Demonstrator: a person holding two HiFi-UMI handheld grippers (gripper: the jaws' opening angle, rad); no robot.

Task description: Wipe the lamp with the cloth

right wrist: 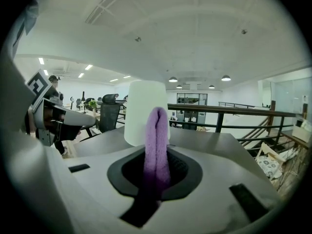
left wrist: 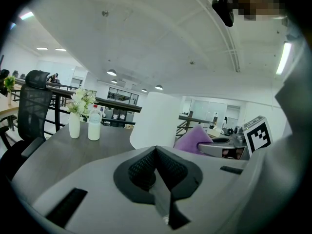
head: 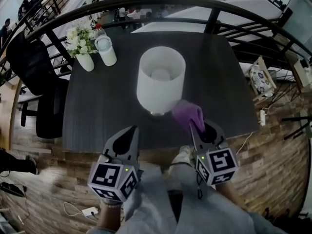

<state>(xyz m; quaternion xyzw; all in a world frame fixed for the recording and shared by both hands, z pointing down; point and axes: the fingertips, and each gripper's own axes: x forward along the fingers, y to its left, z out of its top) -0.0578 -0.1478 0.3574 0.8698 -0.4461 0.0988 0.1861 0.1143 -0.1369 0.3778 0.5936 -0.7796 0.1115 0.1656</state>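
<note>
A white lamp (head: 160, 79) with a cylindrical shade stands in the middle of the dark table (head: 97, 116); it also shows in the left gripper view (left wrist: 155, 121) and the right gripper view (right wrist: 146, 110). My right gripper (head: 199, 129) is shut on a purple cloth (head: 187, 113), which sticks up between its jaws (right wrist: 157, 145) just right of the lamp's base. The cloth (left wrist: 194, 139) shows beside the lamp from the left. My left gripper (head: 131, 133) is shut and holds nothing, at the table's near edge, left of the lamp.
A white vase of flowers (head: 83, 48) and a white bottle (head: 106, 48) stand at the table's far left corner. A black office chair (head: 34, 82) is left of the table. A black railing (head: 195, 6) runs behind it. My legs (head: 195, 204) are below.
</note>
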